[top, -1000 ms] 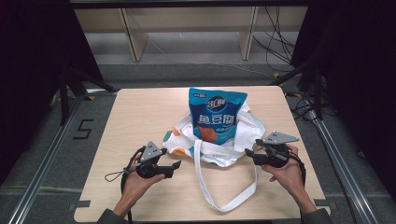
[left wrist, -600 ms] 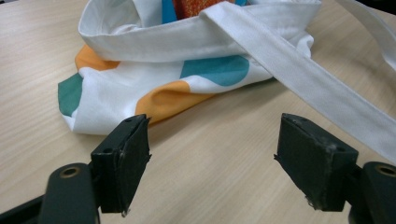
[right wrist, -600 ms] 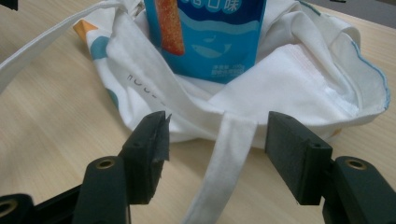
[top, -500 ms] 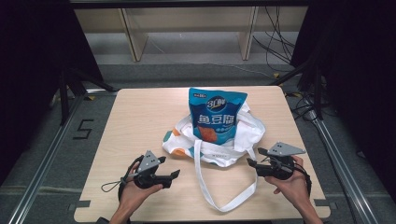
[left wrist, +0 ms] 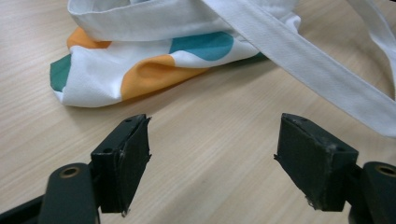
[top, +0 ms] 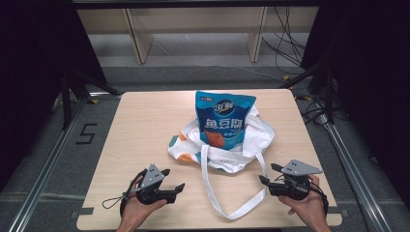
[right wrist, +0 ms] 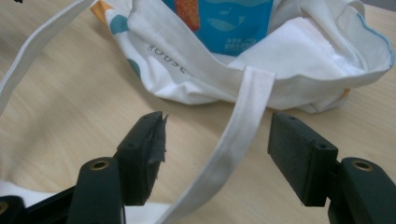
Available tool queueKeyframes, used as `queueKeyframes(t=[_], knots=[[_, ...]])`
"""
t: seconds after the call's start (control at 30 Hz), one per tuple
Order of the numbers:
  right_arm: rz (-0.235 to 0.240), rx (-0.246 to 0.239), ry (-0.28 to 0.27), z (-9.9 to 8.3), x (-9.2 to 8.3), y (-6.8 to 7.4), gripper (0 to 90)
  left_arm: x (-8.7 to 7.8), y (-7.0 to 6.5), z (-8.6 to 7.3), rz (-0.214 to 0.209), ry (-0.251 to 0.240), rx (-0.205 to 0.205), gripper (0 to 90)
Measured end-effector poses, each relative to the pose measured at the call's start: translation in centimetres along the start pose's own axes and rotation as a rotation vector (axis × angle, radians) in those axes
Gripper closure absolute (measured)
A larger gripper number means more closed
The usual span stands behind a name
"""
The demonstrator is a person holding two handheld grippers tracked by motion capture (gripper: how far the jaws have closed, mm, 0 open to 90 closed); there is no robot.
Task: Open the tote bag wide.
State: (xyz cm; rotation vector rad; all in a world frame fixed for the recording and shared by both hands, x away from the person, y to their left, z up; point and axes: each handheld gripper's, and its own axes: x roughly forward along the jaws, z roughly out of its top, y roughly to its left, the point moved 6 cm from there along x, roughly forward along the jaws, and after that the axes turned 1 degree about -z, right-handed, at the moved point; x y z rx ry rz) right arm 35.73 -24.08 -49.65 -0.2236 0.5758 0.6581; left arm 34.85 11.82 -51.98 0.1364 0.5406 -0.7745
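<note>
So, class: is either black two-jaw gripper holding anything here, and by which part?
Nothing is held. The left gripper is open over bare table; the right gripper is open, the white fabric bag strap lying ungripped between its jaws.

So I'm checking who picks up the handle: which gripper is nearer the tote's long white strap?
Right. The right gripper has the strap lying between its open jaws, not pressed. The left gripper sits off to the strap's side, open over bare table.
</note>
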Motion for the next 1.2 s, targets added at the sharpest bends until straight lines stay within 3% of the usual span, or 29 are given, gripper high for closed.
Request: queueKeyframes(t=[0.07,0.1,0.17,0.2,0.27,0.3,0.33,0.4,0.43,0.47,0.53,0.57,0.6,0.63,0.73,0.87,0.9,0.97,1.03,1.07,1.1,1.13,1.17,1.2], knots=[[0.006,0.012,0.009,-0.5,-0.3,0.1,37.2,-0.2,-0.2,-0.1,-0.007,0.004,0.025,24.8],[0.002,0.016,0.01,-0.7,-0.5,0.2,37.2,-0.2,-0.5,-0.2,-0.006,0.0,0.002,24.8],[0.002,0.025,0.022,-1.3,-0.7,0.4,36.8,-0.3,-0.7,-0.4,-0.011,0.004,0.005,24.8],[0.018,0.003,0.022,-1.5,-0.7,0.3,36.8,-0.4,-0.9,-0.5,-0.015,0.005,0.012,24.7],[-0.009,0.019,0.039,-2.2,-1.1,0.5,36.7,-0.4,-1.2,-0.6,-0.022,0.008,0.017,24.7],[-0.004,0.001,0.043,-2.3,-1.1,0.4,36.7,-0.6,-1.3,-0.7,-0.015,0.018,0.027,24.7],[-0.003,0.021,0.054,-2.6,-1.2,0.6,36.7,-0.7,-1.4,-0.9,-0.021,0.032,0.044,24.7],[-0.006,0.01,0.057,-3.0,-1.6,0.6,36.4,-0.8,-1.7,-1.0,-0.005,0.021,0.039,24.7],[-0.003,0.034,0.061,-3.3,-1.8,0.8,36.4,-1.0,-1.9,-1.1,-0.011,0.018,0.031,24.7],[-0.001,0.008,0.06,-3.6,-2.0,0.7,36.4,-1.1,-2.0,-1.2,-0.013,0.014,0.033,24.7],[-0.001,0.012,0.063,-4.2,-2.4,0.9,36.4,-1.3,-2.4,-1.4,-0.016,0.017,0.026,24.7],[0.004,0.037,0.081,-4.6,-2.6,1.1,36.4,-1.4,-2.3,-1.6,-0.012,0.033,0.05,24.7],[0.012,0.053,0.081,-4.8,-2.8,1.3,36.3,-1.5,-2.5,-1.8,-0.02,0.041,0.04,24.6],[0.007,0.022,0.073,-4.9,-2.9,1.1,36.3,-1.5,-2.6,-1.9,-0.021,0.046,0.047,24.5],[0.008,0.041,0.088,-5.3,-3.1,1.4,36.2,-1.3,-2.8,-2.0,-0.028,0.068,0.069,24.4],[0.007,0.009,0.103,-5.6,-3.0,1.1,35.9,-1.1,-2.9,-2.1,-0.032,0.076,0.076,24.3],[0.033,0.022,0.113,-5.7,-2.9,1.3,35.9,-1.1,-3.0,-2.1,-0.031,0.069,0.071,24.3],[0.026,0.041,0.127,-5.8,-3.0,1.5,35.8,-1.2,-2.8,-2.1,-0.031,0.083,0.092,24.2],[0.011,-0.006,0.124,-5.8,-2.9,1.1,35.7,-1.1,-2.7,-2.1,-0.027,0.082,0.098,24.1],[0.013,-0.001,0.124,-5.8,-2.9,1.2,35.7,-1.1,-2.6,-2.1,-0.027,0.085,0.1,24.1],[0.02,0.028,0.136,-5.9,-2.9,1.4,35.6,-1.0,-2.9,-2.2,-0.029,0.083,0.068,24.1],[0.021,0.007,0.136,-5.9,-2.8,1.3,35.6,-1.0,-2.8,-2.1,-0.029,0.084,0.074,24.0],[0.021,0.001,0.139,-5.9,-2.8,1.3,35.6,-1.1,-2.6,-2.1,-0.028,0.1,0.118,24.0],[0.009,-0.009,0.134,-5.9,-2.8,1.2,35.6,-1.1,-2.8,-2.2,-0.025,0.099,0.085,24.0]])
